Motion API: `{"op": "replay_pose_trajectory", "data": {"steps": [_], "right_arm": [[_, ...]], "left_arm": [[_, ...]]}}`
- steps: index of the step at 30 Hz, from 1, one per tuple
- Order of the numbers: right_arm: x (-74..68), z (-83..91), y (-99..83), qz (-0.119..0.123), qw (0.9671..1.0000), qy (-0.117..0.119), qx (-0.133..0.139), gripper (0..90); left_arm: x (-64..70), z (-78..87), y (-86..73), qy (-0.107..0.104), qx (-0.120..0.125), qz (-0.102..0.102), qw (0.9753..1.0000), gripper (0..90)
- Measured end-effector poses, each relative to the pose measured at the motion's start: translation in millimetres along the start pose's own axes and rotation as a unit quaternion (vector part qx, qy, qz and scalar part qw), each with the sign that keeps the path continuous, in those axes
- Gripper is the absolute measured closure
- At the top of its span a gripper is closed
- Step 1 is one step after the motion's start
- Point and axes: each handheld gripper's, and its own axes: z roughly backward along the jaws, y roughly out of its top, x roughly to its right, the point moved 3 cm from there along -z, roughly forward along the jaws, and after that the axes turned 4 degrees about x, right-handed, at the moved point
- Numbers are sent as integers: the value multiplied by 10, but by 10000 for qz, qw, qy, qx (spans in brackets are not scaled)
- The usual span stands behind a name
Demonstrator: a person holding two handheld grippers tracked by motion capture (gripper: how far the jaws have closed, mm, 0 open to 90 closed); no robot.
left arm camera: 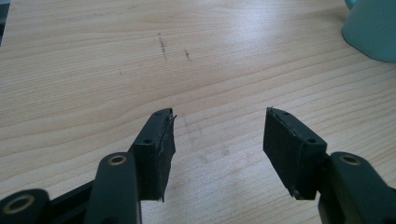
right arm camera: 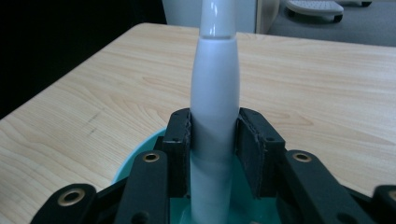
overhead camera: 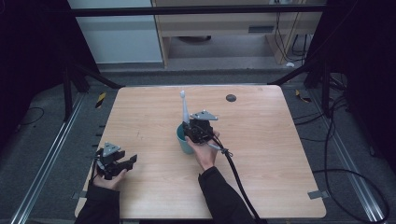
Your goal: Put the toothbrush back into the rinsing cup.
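Our right gripper (right arm camera: 214,140) clamps both jaws on the white toothbrush handle (right arm camera: 215,107) standing upright in the teal cup (overhead camera: 183,139) at mid-tabletop (overhead camera: 261,140), while our left gripper (left arm camera: 218,140) rests wide apart and empty near the tabletop's left edge.

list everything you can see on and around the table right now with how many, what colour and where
toothbrush: one, white, upright in the cup, clamped by the right claw
cup: one, teal, table centre
table: one, light wood, bearing it all
round disc: one, dark, far side of the table
cabinet: one, pale, behind the table
left claw: one, black, jaws apart over bare wood, near left corner
right claw: one, black, above the cup
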Motion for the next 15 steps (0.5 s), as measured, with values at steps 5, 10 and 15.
{"op": "replay_pose_trajectory", "data": {"steps": [5,10,15], "right_arm": [[10,155,88,105,9997,30,240,553],[98,388,197,0,9990,214,402,362],[323,691,202,-7,9990,298,340,269]], "left_arm": [[1,1,0,4,8,0,10000,427],[0,5,-1,2,16,8,10000,426],[2,5,-3,0,9,7,10000,424]]}}
